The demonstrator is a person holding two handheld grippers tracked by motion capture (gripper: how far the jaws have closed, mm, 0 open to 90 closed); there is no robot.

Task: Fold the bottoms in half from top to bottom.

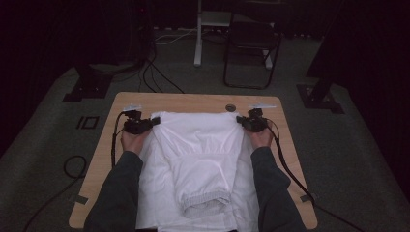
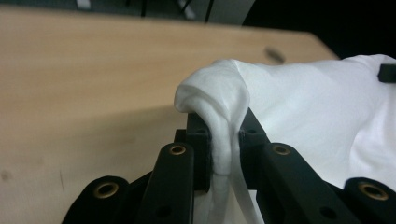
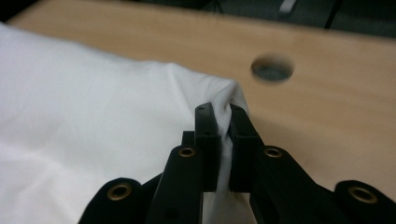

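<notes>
Two hand-held grippers at work: the left hand-held gripper (image 1: 153,121) pinches one far corner of the single white garment (image 1: 198,145), the right hand-held gripper (image 1: 240,120) clamps the other. One garment, spread across the wooden surface (image 1: 290,145), with one round hole (image 1: 230,107) beyond.

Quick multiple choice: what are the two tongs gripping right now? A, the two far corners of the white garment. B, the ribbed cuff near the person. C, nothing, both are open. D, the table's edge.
A: the left tongs and right tongs each pinch a far corner of the white garment, with cloth bunched between the jaws in both gripper views.
</notes>
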